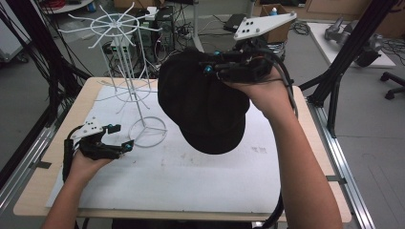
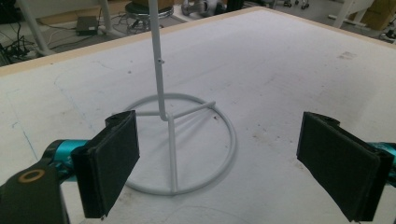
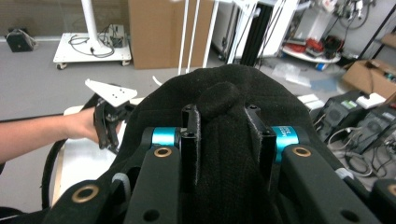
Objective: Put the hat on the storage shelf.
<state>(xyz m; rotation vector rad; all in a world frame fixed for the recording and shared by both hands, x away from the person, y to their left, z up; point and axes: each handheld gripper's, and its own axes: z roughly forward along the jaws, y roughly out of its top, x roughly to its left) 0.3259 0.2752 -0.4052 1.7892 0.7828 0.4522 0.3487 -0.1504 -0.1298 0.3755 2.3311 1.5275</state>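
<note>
right claw (image 1: pixel 213 65), upper centre of frame, clenched on a black cap (image 1: pixel 203 102) held above the tabletop (image 1: pixel 191 176); left claw (image 1: pixel 119 137), lower left, spread wide beside the white wire stand (image 1: pixel 125 76).

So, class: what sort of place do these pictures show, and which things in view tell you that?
Probably a lab or workshop set up for recording handling tasks: a work table inside black frame rails, computer towers with loose cables on the floor, and stacked cardboard boxes.
</note>
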